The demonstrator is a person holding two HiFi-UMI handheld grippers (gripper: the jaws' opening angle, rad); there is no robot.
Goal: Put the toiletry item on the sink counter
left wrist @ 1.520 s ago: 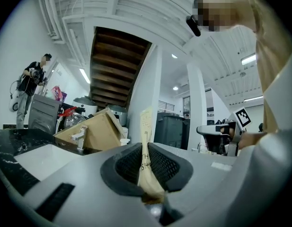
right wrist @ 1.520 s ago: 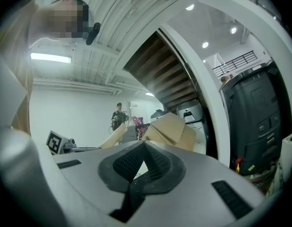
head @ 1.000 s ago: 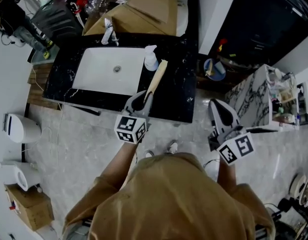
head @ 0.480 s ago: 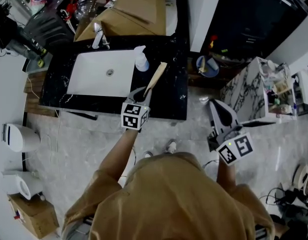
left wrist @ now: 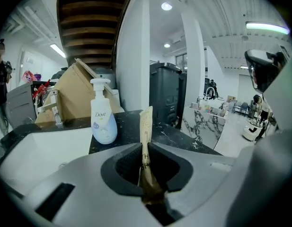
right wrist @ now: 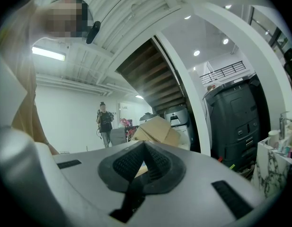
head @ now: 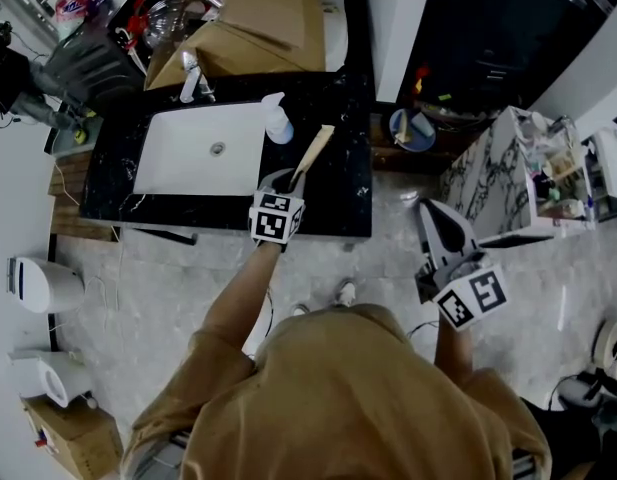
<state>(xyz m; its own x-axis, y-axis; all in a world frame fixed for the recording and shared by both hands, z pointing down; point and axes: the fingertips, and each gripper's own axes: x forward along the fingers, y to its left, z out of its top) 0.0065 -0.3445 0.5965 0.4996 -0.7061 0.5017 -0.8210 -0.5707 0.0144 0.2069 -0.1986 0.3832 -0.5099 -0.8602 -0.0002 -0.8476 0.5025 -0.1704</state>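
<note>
Right gripper (head: 438, 230): over the floor, well off the counter's right edge. Its jaws are together with nothing between them (right wrist: 143, 157). It has no part in the placing.

Left gripper (head: 288, 180): just inside the front edge of the black marble sink counter (head: 343, 193). The jaws are nearly together, clamped on the near end of a slim tan flat tube (head: 313, 155), the toiletry item.

The tube (left wrist: 145, 126) sticks straight out from the fingers. Its long axis runs from the front edge toward the back edge, slanting right. It lies over the bare strip between the white basin (head: 188, 153) and the counter's right edge. The far end is free; cannot tell if it touches the stone.

Beyond it, near the back edge, a white and blue pump bottle (left wrist: 103, 122) stands just left of the tube's line.

Judgement: lowering along that axis lays the tube flat, clear of the bottle.
</note>
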